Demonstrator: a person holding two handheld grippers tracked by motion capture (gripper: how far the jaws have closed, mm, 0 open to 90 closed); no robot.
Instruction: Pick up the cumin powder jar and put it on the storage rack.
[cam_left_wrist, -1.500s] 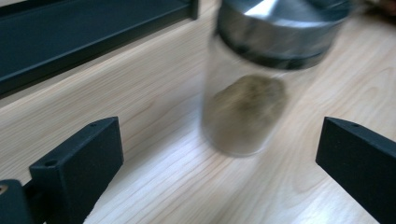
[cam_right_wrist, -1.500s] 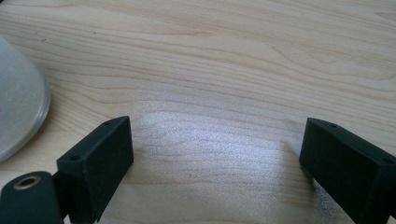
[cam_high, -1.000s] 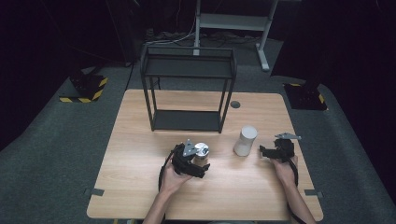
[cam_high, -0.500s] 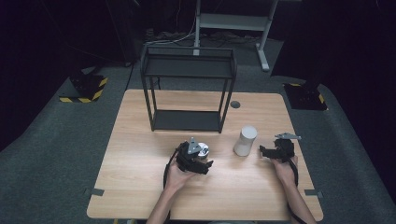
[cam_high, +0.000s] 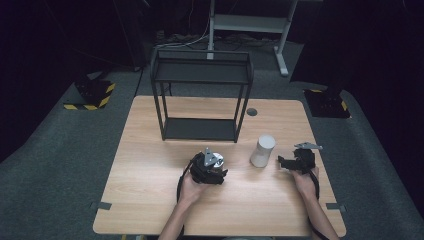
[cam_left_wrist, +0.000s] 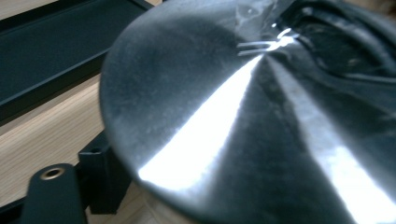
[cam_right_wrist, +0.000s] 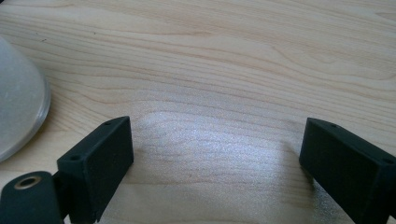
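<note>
While the left gripper has just been closing its jaws on a dark shiny can near the counter's front, squeeze squarely before lifting; the right gripper's jaws rest parted, empty, beside the white cylinder.

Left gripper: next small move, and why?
Probably finish closing before any lift. The left gripper's jaws have just been closing with a dark shiny round object between them. One jaw sits against its side and the other is hidden, so the grip looks unconfirmed.
</note>
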